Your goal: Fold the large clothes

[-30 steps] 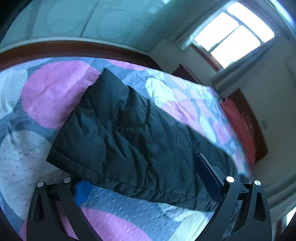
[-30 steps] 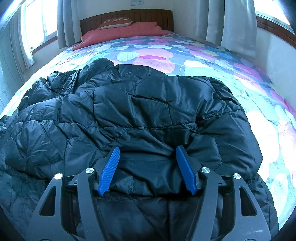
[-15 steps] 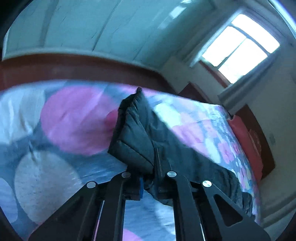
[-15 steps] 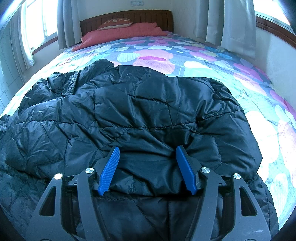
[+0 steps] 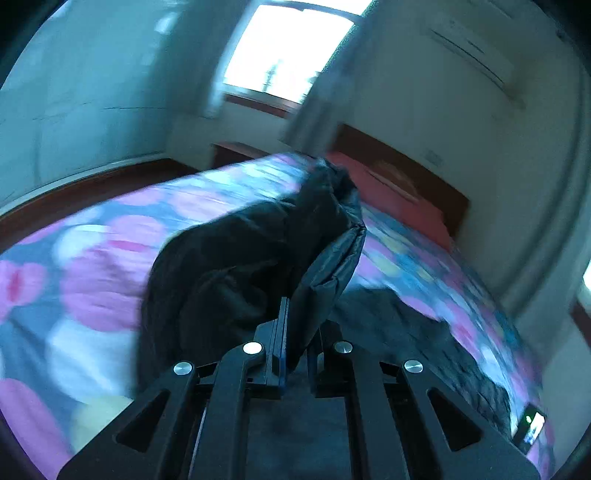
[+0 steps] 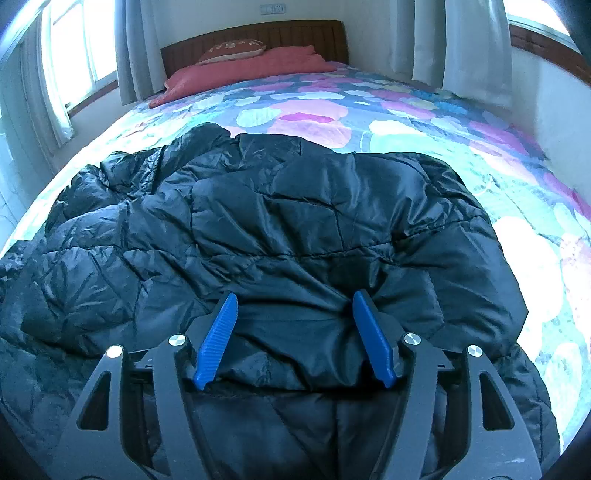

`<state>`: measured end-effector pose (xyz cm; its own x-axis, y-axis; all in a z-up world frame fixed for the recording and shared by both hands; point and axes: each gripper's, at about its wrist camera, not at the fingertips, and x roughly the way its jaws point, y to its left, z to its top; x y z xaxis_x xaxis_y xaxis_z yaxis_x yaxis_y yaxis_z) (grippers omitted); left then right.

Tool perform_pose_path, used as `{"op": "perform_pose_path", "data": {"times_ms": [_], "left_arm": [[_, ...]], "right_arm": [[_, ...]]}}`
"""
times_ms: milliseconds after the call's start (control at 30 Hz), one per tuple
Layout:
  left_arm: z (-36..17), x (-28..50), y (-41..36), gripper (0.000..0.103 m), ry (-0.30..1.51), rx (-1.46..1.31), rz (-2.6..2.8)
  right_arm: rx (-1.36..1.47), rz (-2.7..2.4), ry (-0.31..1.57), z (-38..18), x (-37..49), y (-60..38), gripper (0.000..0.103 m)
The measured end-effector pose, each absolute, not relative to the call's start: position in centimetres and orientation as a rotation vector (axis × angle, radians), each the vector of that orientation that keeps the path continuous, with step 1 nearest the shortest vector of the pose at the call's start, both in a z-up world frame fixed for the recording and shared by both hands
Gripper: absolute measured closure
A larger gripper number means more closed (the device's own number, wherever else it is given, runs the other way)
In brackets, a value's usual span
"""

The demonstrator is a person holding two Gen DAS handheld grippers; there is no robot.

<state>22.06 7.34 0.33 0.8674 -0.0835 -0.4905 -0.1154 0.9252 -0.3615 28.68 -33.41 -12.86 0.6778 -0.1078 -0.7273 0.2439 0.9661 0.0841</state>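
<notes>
A black puffer jacket [image 6: 295, 221] lies spread across the flowered bed [image 6: 406, 122]. My right gripper [image 6: 295, 306] rests low on its near part. A thick fold of the jacket bulges between the blue pads [image 6: 218, 339], which touch it while the jaws are opening slightly. In the blurred left wrist view, my left gripper [image 5: 295, 306] is shut on an edge of the jacket [image 5: 229, 266] and holds it lifted above the bedspread [image 5: 92, 277]. The raised cloth stands up in front of the fingers and hides what lies behind.
A red blanket [image 6: 251, 70] and a pillow [image 6: 232, 50] lie at the wooden headboard [image 6: 258, 33]. Curtained windows [image 6: 74, 62] flank the bed. A small lit screen [image 5: 530, 426] sits by the bed's edge at the lower right of the left wrist view.
My left gripper went from open beside the flat jacket to shut on its edge, then swung up and round with the cloth. The right gripper stayed put, its pads a touch wider.
</notes>
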Motion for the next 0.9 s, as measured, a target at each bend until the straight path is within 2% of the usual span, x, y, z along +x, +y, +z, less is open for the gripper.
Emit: {"op": "perform_pose_path", "data": {"times_ms": [200,367,467,500,533,567,600,633,700,900], "left_arm": [[-1.9,25.7,-4.4,0.095,0.628,-0.261,-0.139],[-5.1,27.1,-10.9,0.095,0.737,-0.173,-0.241],[-6.4,26.6,-13.6,0.090,0.773,-0.115,-0.271],[-6.3,26.5,-13.9,0.082,0.775,-0.103,-0.281],[-6.2,26.0,-14.4,0.068,0.771,-0.083,-0.300],[-5.9,25.3,-14.7,0.060,0.756,-0.070,-0.315],[-5.5,24.5,-14.5,0.046,0.741,-0.065,-0.321],[-5.1,23.7,-14.4,0.039,0.717,-0.059,-0.330],[-4.2,22.8,-14.3,0.036,0.689,-0.047,-0.343],[-2.5,21.2,-9.8,0.035,0.658,-0.074,-0.276]], "right_arm": [[0.197,-0.179,0.801,-12.7,28.8,-33.6,0.034],[0.230,-0.158,0.793,-12.1,28.3,-34.0,0.034],[0.234,-0.155,0.792,-11.5,27.5,-34.3,0.034],[0.238,-0.155,0.790,-11.2,27.1,-34.4,0.034],[0.243,-0.156,0.788,-11.0,26.8,-34.7,0.034],[0.257,-0.157,0.783,-10.5,26.4,-35.0,0.034],[0.266,-0.159,0.779,-10.2,26.2,-35.2,0.034],[0.278,-0.161,0.772,-9.7,25.9,-35.4,0.034],[0.295,-0.149,0.762,-8.9,25.5,-35.3,0.034],[0.313,-0.049,0.767,-7.5,26.5,-32.1,0.034]]}}
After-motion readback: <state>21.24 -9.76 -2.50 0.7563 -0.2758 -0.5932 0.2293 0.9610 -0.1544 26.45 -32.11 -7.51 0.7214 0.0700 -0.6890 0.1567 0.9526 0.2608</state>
